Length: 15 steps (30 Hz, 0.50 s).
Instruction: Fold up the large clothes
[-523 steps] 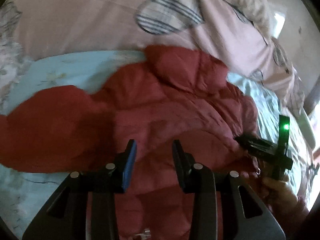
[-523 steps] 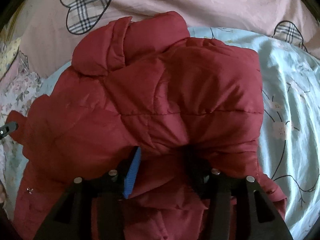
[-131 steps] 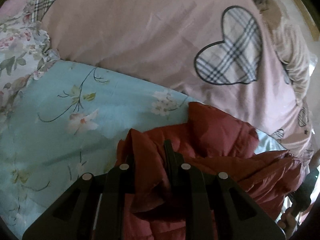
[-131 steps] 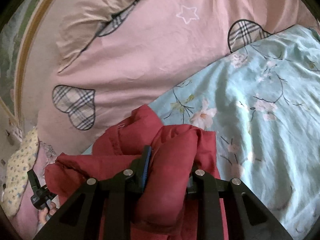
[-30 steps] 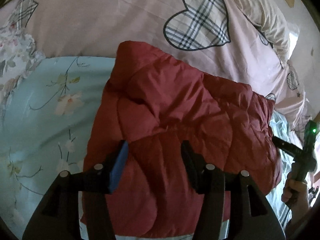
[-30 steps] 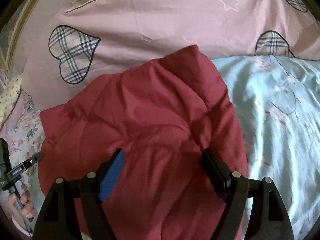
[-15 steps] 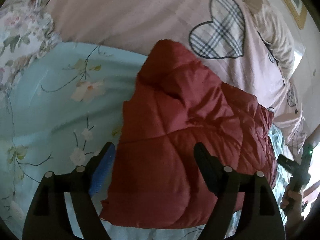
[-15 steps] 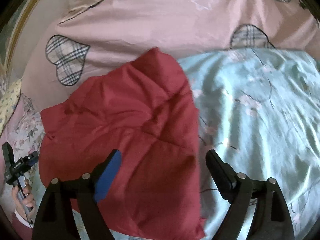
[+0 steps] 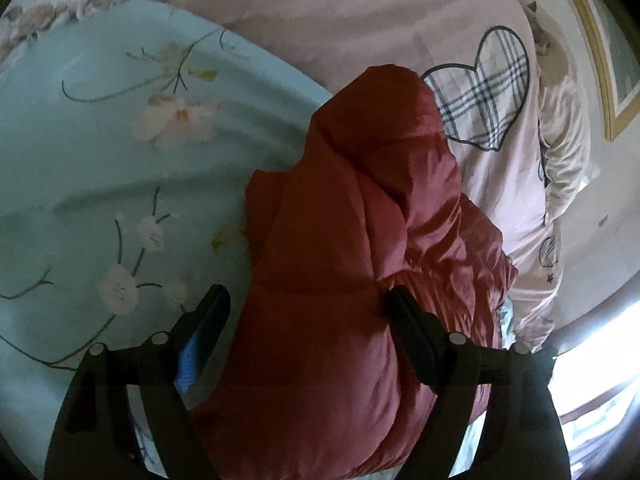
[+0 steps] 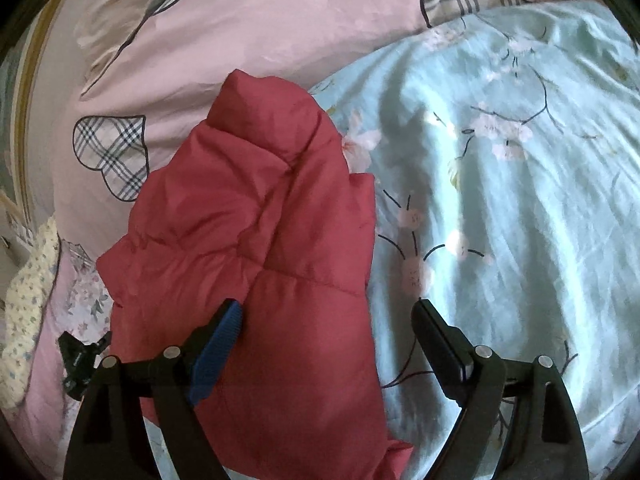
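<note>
Nearest the lens in the left wrist view, the left gripper [image 9: 306, 312] stands with its jaws spread and widening a little more; the bulging near end of the red puffer jacket [image 9: 360, 248] lies between them, but neither pad presses on it. A second ago those jaws sat much closer together around the same padding, so the jacket has just been let go. The right gripper [image 10: 326, 322] is likewise spread wide and clamped on nothing: its blue-padded finger [image 10: 218, 346] overlaps the jacket's near right part, while the other finger hangs over bare sheet to the jacket's right. The far tip of the left gripper also shows at the jacket's left edge in the right wrist view.

The jacket [image 10: 256, 240] now rests as a compact, thick bundle on the pale blue floral sheet [image 10: 520, 220], with one flat layer poking out beneath its right side. A few seconds back both grippers were clamped on bunched red fabric lifted off the bed; now it lies released and doubled over on itself.

Beyond the jacket's far end, touching it, lies the pink duvet [image 10: 248, 24] with its plaid heart patch [image 9: 482, 92], and past that a framed picture [image 9: 604, 52] on the wall.

Judging by the shape, the fold looks essentially made; what may remain is squaring the protruding layer and flattening the puffed top.
</note>
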### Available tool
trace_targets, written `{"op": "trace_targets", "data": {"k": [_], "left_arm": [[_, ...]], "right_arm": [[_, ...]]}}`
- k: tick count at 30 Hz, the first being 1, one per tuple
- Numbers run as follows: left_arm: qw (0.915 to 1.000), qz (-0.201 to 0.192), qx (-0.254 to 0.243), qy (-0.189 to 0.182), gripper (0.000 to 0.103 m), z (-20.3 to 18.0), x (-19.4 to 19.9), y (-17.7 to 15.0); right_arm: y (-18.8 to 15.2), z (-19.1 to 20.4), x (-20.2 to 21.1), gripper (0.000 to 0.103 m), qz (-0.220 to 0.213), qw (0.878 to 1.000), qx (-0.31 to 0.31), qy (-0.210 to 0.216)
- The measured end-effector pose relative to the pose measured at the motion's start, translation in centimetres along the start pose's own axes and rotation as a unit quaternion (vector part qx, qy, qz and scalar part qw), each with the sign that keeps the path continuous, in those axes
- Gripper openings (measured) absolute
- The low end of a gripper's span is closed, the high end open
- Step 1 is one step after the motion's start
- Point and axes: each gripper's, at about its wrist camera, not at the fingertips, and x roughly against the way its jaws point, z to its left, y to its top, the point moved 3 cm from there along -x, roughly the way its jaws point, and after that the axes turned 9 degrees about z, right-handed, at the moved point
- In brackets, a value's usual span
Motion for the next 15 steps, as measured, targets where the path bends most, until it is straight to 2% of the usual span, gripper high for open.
{"op": "trace_targets", "data": {"k": [6,11,13,15], "left_arm": [[0.9996,0.026,-0.005,-0.007,0.087,-1.2,-1.9,0.1],[0.9986,0.050,-0.016,0.011,0.099,-2.2,-3.9,0.1],[0.9982,0.053,-0.019,0.022,0.100,-2.6,-4.4,0.1],[0.9979,0.050,-0.029,0.030,0.096,-3.0,-4.3,0.0]], "right_arm": [[0.1,-0.4,-1.5,0.095,0.018,1.000,-0.015,0.021],[0.3,-0.4,-3.0,0.098,0.030,0.998,-0.029,0.050],[0.4,-0.3,-3.4,0.096,0.032,0.997,-0.031,0.058],[0.4,0.1,-3.6,0.089,0.037,0.996,-0.025,0.072]]}}
